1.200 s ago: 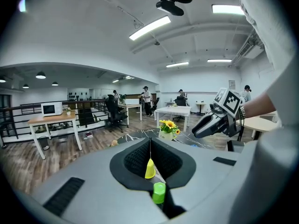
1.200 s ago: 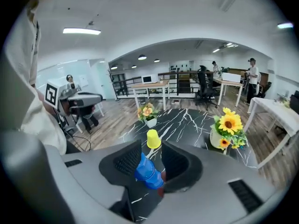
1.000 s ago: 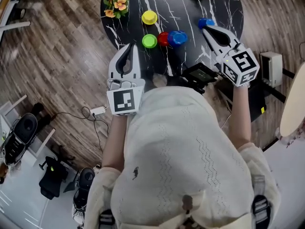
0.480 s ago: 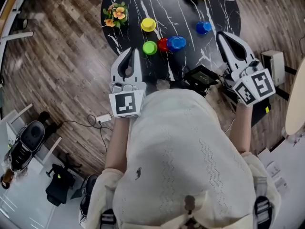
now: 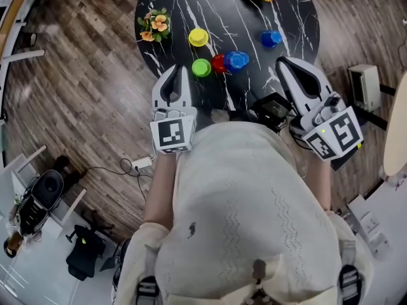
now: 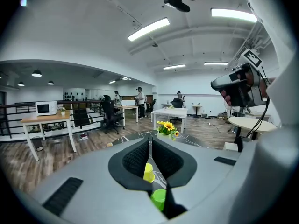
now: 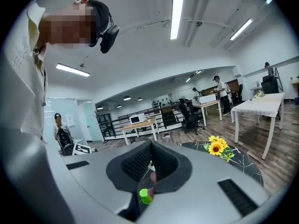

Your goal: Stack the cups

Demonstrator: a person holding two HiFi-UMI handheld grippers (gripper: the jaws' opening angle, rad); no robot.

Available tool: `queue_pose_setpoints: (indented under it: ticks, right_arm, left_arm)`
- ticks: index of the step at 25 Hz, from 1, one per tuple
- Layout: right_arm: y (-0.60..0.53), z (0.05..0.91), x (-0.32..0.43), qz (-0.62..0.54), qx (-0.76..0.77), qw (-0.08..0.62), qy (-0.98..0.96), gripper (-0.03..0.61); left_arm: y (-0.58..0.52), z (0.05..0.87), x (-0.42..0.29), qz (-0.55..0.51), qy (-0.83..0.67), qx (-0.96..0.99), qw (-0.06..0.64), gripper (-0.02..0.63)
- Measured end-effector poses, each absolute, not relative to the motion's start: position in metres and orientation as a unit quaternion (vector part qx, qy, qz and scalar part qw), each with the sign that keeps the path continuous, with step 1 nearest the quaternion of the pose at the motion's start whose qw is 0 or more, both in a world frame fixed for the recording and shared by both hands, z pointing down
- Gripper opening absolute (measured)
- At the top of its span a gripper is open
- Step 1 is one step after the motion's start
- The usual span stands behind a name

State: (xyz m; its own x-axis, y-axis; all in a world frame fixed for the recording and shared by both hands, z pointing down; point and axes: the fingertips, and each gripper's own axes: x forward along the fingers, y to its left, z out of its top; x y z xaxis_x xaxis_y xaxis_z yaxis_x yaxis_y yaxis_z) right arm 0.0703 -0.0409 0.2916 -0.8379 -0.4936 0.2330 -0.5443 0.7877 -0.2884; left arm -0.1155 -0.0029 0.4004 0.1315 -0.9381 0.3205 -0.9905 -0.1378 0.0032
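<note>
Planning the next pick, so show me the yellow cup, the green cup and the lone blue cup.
yellow cup point(image 5: 198, 37), head view, middle of its top.
green cup point(image 5: 201, 68), head view, middle of its top.
lone blue cup point(image 5: 271, 38), head view, middle of its top.

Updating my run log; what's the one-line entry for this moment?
left gripper: shut, empty | right gripper: shut, empty | yellow cup, green cup, red cup, blue cup: on table

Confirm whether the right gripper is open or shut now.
Shut and empty: in its own view the right gripper shows both jaws meeting at the tips, nothing between them.
</note>
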Motion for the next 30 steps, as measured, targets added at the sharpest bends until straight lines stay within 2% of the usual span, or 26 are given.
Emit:
queue_pose_setpoints:
  ticks: [7,13,17,30]
  right_arm:
    - [-0.028,0.289,0.068,0.171,0.293,0.08,-0.937,0.009]
    - [-0.016,0.29,0.062,0.181,0.305,0.083,-0.931,0.009]
    - [-0.011,0.287,0.06,0.201,0.315,0.057,-0.926,0.009]
    - [-0.01,0.301,0.068,0.187,0.373,0.1,-0.903,0.008]
  left_arm:
    - [-0.012,0.431,-0.118,0.136,-0.626,0.759,0.118,0.035]
    - [-0.022,0.457,-0.123,0.162,-0.61,0.765,0.127,0.112]
    - [-0.028,0.479,-0.124,0.185,-0.599,0.768,0.133,0.118]
    - [-0.066,0.537,-0.115,0.232,-0.545,0.792,0.15,0.172]
